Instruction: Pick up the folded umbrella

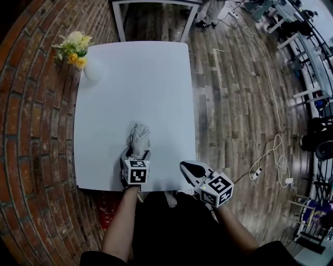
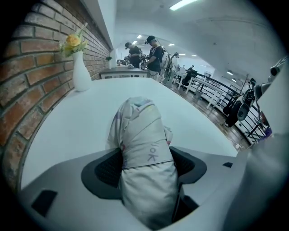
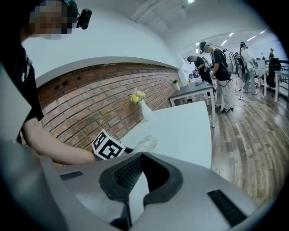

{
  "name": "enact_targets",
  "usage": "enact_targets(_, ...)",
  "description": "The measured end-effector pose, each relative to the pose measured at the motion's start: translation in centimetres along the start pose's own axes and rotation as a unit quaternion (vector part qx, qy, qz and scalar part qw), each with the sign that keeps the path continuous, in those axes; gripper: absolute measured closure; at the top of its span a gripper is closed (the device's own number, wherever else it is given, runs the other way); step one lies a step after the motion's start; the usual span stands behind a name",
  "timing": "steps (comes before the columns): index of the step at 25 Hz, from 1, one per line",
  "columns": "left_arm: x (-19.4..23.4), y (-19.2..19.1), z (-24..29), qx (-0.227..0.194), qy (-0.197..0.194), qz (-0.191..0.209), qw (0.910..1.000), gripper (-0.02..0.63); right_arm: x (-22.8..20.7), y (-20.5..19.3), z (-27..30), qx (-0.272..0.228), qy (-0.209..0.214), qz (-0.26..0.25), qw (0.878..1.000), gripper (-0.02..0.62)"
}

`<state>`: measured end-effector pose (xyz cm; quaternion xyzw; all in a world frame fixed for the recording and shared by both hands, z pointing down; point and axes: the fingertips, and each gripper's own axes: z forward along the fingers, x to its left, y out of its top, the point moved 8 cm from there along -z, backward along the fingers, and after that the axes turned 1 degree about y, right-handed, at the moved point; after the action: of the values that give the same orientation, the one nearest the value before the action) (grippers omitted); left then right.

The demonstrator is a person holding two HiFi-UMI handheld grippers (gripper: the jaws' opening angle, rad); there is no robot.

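A white counter [image 1: 130,78] stands against a brick wall [image 1: 36,130]. At its far left corner is a white vase [image 1: 92,70] of yellow flowers [image 1: 73,47], well apart from everything else. A wooden floor [image 1: 234,104] with loose cables [image 1: 270,150] runs along the right, and another table [image 1: 156,10] stands past the far edge. Two people [image 2: 151,54] are busy in the background. Nothing lies between the vase and the near edge except the folded umbrella [image 1: 139,137].

The folded umbrella lies on the counter near the front edge, a little left of centre. Its long axis runs away from the person, toward the far edge. The left tongs [image 1: 138,151] straddle its near part, with the dark pads [image 2: 108,169] pressed to both of its sides just below the strap.

The right tongs [image 1: 188,167] are clenched tip to tip on nothing, over the counter's near right corner, beside the left hand.

In the head view the marker cube hides the umbrella's near end. I cannot tell which end is the handle.
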<state>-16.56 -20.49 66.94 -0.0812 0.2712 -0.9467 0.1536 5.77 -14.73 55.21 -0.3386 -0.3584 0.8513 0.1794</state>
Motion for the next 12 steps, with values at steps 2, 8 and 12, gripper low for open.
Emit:
enact_targets(2,0.0,0.0,0.0,-0.002,-0.003,0.000,1.0000,0.289,-0.1,-0.2,-0.1,0.001,0.003,0.001,1.000,0.574)
enact_targets(8,0.5,0.0,-0.3,-0.013,-0.008,-0.025,0.9996,0.319,-0.2,-0.5,-0.7,0.002,0.018,-0.004,1.000,0.574)
enact_targets(12,-0.1,-0.3,-1.5,-0.024,-0.003,-0.037,0.9990,0.322,-0.4,-0.7,-1.6,-0.002,0.029,-0.008,1.000,0.574)
